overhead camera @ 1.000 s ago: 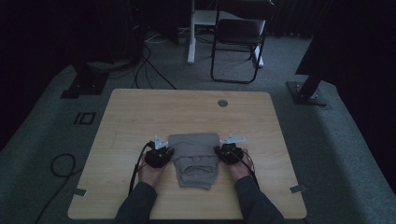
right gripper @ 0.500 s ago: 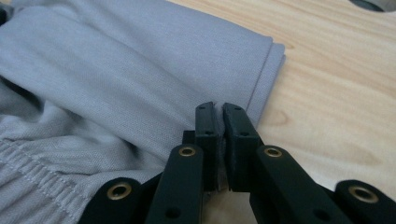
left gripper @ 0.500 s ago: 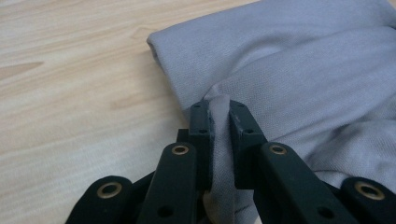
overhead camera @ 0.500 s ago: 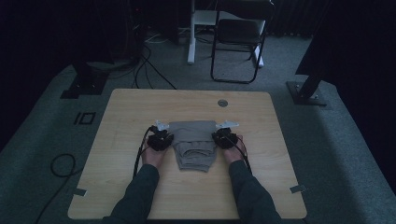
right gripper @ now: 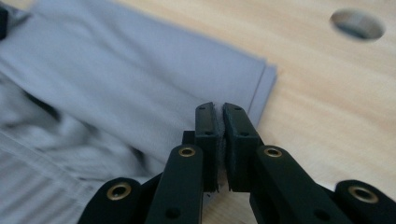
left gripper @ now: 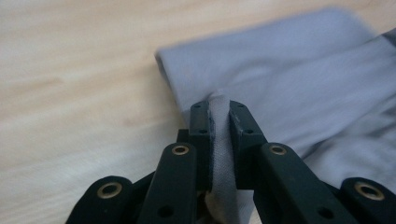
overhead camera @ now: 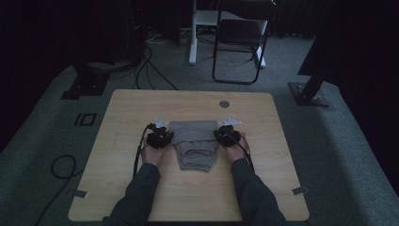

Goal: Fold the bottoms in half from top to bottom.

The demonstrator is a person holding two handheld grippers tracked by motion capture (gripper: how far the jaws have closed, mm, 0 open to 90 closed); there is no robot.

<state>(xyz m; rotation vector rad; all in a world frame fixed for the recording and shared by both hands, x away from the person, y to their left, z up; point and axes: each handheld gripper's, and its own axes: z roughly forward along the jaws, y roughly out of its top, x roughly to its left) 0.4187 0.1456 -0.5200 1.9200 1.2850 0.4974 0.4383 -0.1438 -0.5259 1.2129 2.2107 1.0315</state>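
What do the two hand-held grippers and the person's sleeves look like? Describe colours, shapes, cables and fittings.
Each hand-held gripper, left and right, has two flat black jaws on black linkage arms with brass-coloured rivets. In the high view, a pale grey three-cornered plate tops each, and a black cable trails back along the forearm. The sleeves are long and dark grey.

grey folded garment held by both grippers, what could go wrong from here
1. The left gripper pinches only a thin pleat of the grey folded fabric garment; a pull might slip it free and spoil the fold.
2. The right gripper clamps at the very side edge, so layers could separate and the far corner sag.
3. The round cable hole in the light wooden table lies just beyond; dragged cloth may snag there.
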